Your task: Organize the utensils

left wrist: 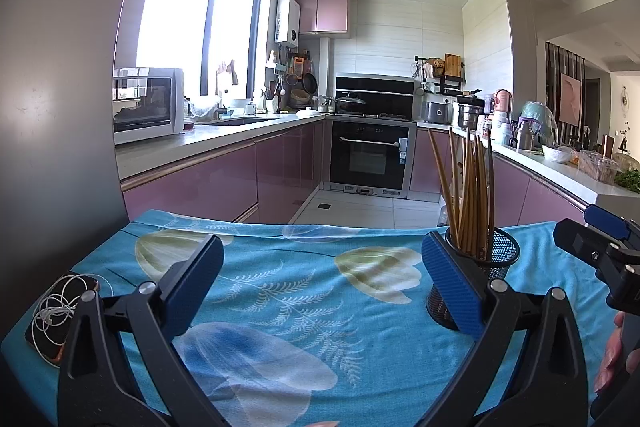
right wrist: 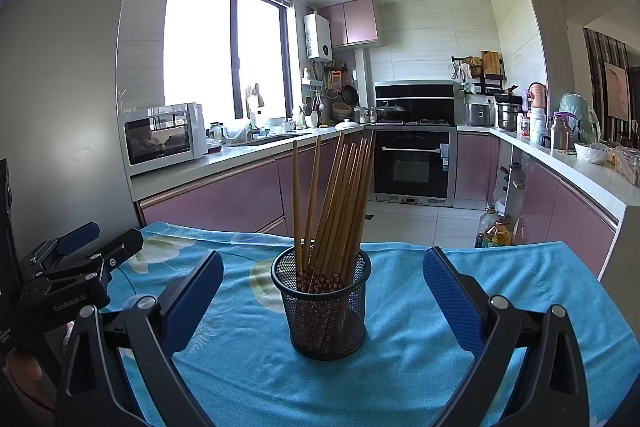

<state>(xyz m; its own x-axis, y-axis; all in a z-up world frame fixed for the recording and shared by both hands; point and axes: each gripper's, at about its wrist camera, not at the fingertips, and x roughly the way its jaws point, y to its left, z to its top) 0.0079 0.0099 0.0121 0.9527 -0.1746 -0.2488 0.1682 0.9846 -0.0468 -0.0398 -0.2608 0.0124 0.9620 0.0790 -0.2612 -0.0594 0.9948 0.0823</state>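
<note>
While upright: one holder (right wrist: pixel 326 307), about twelve chopsticks (right wrist: pixel 340 203)

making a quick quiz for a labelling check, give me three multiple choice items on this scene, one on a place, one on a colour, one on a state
1. Where do the wooden chopsticks stand?
A. in the black wire-mesh cup
B. flat on the cloth
C. in the sink

2. What main colour is the floral tablecloth?
A. red
B. blue
C. grey

3. How is the right gripper?
A. shut on the cup
B. shut on a chopstick
C. open, empty

Key:
1 A, their lower ends sit inside the mesh cup.
2 B, the cloth is bright blue with pale flowers.
3 C, its blue pads stand wide apart either side of the cup, touching nothing.
</note>
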